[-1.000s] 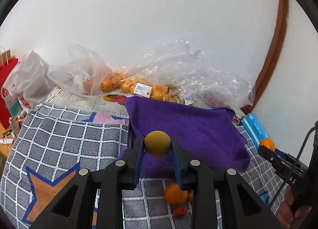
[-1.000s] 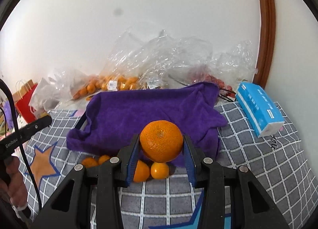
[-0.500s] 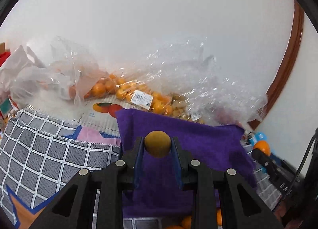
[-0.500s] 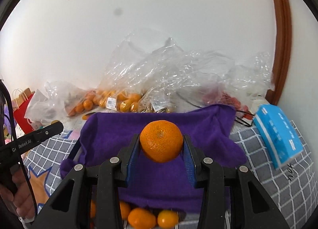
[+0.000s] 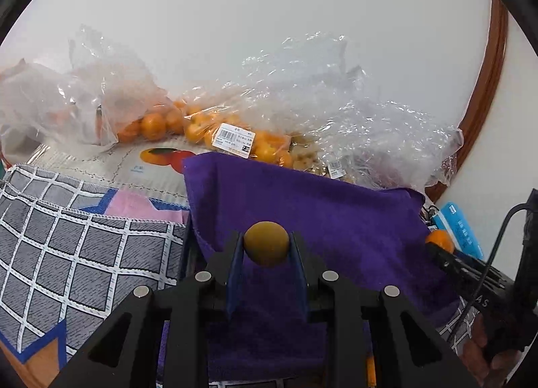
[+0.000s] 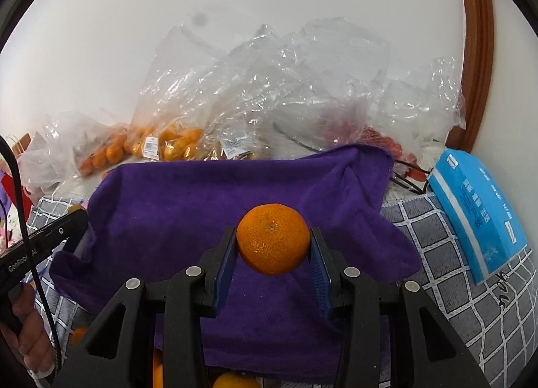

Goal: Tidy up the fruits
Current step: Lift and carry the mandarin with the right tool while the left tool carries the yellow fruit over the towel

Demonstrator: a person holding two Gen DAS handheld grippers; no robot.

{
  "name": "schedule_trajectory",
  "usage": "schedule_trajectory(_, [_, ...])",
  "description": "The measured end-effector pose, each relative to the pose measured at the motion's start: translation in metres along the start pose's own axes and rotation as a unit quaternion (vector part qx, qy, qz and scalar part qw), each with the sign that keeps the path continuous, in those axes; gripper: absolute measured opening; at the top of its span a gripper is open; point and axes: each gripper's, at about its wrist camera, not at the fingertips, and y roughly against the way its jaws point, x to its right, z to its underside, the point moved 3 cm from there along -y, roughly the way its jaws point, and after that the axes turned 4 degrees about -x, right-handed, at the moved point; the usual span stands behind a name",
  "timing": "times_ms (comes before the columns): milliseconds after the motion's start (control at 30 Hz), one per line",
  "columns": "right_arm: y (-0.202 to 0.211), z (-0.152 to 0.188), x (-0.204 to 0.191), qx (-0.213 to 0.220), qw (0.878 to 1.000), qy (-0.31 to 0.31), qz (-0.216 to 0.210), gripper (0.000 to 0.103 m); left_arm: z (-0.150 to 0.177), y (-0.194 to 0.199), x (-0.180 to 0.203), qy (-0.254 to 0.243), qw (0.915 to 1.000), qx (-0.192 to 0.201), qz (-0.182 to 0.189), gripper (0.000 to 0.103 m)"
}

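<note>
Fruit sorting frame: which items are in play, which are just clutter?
In play:
left gripper, shut on a small brownish fruit
right gripper, shut on an orange
purple cloth
loose oranges at its near edge

Clutter:
blue tissue pack
bagged oranges
checked mat

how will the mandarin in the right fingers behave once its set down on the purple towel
The mandarin is round, so it will probably roll if released on a slope. The purple towel looks soft and rumpled, which should slow it. Its peel looks dimpled and matte, so likely not slippery between the right gripper's fingers.
</note>
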Motion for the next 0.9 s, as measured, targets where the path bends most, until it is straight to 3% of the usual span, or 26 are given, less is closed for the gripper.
schedule_trajectory(200, [-0.011,0.006,-0.005,-0.011,1.000,0.011,0.001,0.042,0.002,-0.003,0.000,-0.012,0.9998,0.010,-0.012,0.026])
schedule_trajectory(900, [-0.032,0.018,-0.007,-0.046,0.999,0.002,-0.013,0.042,0.010,-0.015,0.002,-0.010,0.9997,-0.023,0.007,0.026])
